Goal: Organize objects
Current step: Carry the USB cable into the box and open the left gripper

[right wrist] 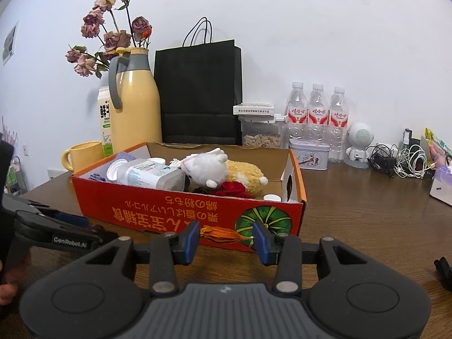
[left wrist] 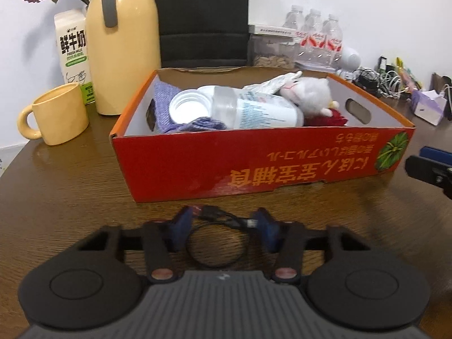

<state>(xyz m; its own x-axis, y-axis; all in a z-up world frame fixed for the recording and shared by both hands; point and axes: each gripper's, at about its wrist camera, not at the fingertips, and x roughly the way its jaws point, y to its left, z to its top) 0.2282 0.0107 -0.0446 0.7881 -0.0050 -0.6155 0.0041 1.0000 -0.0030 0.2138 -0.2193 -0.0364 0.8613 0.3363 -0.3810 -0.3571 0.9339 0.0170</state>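
Note:
A red cardboard box (left wrist: pixel 254 163) stands on the brown table. It holds a white plastic bottle (left wrist: pixel 254 110), a purple cloth (left wrist: pixel 169 101), a white plush toy (left wrist: pixel 308 90) and a red item. In the right wrist view the box (right wrist: pixel 158 212) also holds a yellow plush (right wrist: pixel 245 173). A coiled black cable (left wrist: pixel 217 240) lies on the table in front of the box, between the open fingers of my left gripper (left wrist: pixel 223 226); the fingers stand beside it, apart. My right gripper (right wrist: pixel 226 240) is open and empty in front of the box's right end.
A yellow mug (left wrist: pixel 59 113), a yellow thermos jug (left wrist: pixel 124 42) and a milk carton (left wrist: pixel 73 50) stand left of the box. A black paper bag (right wrist: pixel 197 93), water bottles (right wrist: pixel 316 113), a tin (right wrist: pixel 309 156), a small robot figure (right wrist: pixel 358 144) and tangled cables (right wrist: pixel 401 161) line the back.

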